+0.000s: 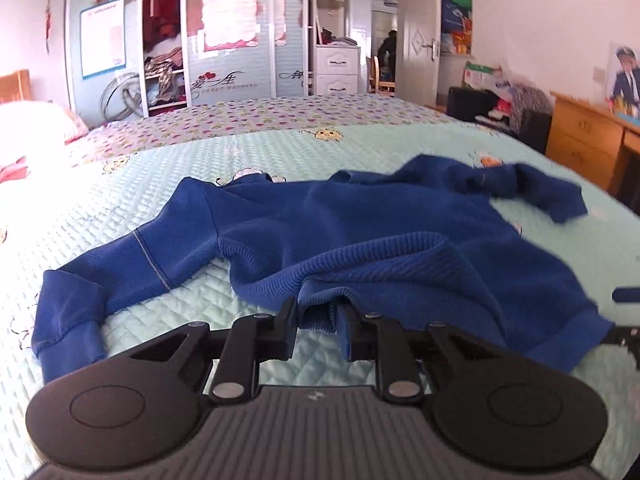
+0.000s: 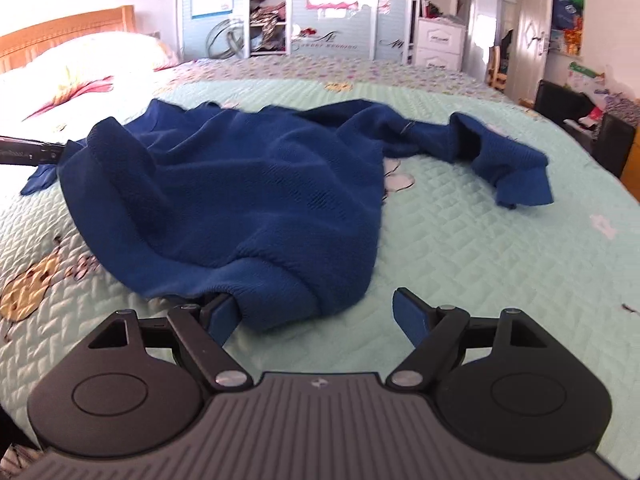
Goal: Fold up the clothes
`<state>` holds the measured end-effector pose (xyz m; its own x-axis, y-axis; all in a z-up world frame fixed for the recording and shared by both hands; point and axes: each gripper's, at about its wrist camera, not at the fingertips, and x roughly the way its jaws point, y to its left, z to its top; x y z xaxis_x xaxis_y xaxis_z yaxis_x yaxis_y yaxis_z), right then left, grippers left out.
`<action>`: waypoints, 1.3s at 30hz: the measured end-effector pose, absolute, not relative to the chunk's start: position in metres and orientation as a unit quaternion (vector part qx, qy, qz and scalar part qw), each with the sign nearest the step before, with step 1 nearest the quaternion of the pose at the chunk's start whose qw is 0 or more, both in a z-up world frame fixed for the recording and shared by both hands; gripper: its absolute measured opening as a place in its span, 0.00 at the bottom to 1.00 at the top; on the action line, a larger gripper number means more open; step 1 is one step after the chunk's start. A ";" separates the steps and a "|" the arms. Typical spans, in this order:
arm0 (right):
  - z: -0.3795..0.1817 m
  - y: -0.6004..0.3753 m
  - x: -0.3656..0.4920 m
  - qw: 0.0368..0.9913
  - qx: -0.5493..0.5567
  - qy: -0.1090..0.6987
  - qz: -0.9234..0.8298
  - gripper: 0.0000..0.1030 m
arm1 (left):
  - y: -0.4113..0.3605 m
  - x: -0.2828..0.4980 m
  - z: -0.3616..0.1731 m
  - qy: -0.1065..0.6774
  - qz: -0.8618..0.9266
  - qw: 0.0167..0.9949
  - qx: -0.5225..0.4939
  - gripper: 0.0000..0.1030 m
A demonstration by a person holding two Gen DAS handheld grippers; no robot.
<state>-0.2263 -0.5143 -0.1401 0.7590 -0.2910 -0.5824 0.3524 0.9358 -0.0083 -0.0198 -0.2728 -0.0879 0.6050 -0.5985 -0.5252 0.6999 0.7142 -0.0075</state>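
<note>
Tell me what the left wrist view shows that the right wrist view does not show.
Only the left wrist view: the left gripper pinching the blue sweater at its hem, and the sweater's left sleeve spread on the quilt.

Only the right wrist view: the right gripper with fingers wide apart around the hem corner, and the wooden headboard.

Both: the sweater, quilt and wardrobe.

Left gripper pointed downward, jaws nearly closed, pinching cloth. Right gripper angled downward, jaws spread wide, gripping nothing.
</note>
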 end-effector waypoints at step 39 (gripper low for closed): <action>-0.141 -0.538 -0.219 0.922 0.114 0.323 -0.181 0.19 | -0.273 -0.019 -0.087 0.256 -0.365 0.891 0.083 0.12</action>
